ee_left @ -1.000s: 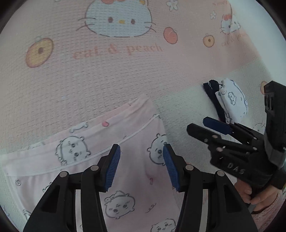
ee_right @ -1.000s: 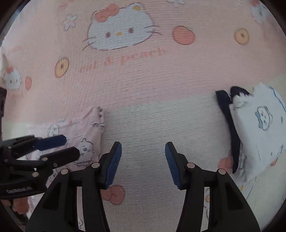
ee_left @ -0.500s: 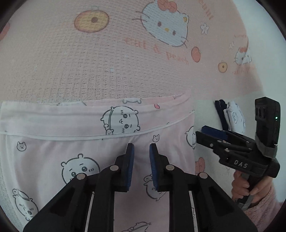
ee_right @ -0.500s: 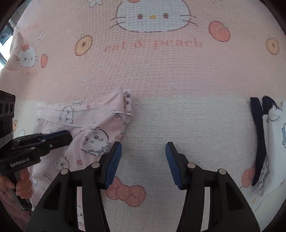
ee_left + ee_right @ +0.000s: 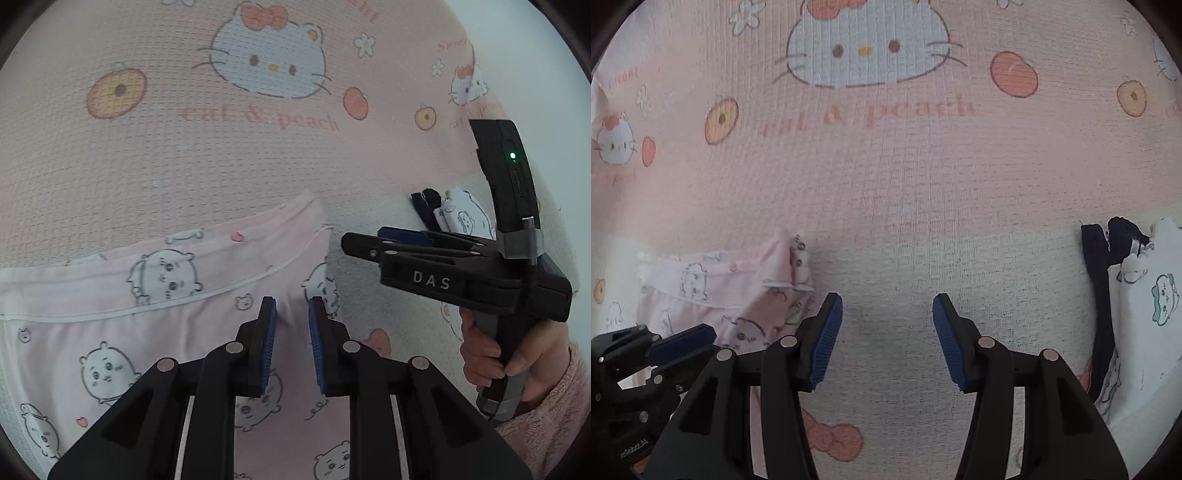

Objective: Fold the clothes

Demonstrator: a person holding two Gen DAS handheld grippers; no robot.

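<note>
A pink garment (image 5: 147, 332) printed with small white animals lies spread on the blanket; its waistband runs across the left wrist view. In the right wrist view the pink garment (image 5: 738, 288) shows a bunched right edge. My left gripper (image 5: 291, 314) hangs over the garment near that right edge. Its jaws are narrowed to a small gap, with cloth seen through the gap and no pad pressing on it. My right gripper (image 5: 887, 314) stands open over bare blanket, to the right of the garment. The right gripper (image 5: 364, 240) is held by a hand (image 5: 487, 354).
A pink and cream blanket (image 5: 221, 166) with cat and peach prints covers the whole surface. A folded stack of white printed cloth (image 5: 1145, 295) with a dark navy piece (image 5: 1097, 266) lies at the right. A fuzzy pink sleeve (image 5: 535, 435) is at lower right.
My left gripper's jaws closed from wide to a narrow gap, then slid right across the pink garment toward its edge. My right gripper rose a little and stayed open.
</note>
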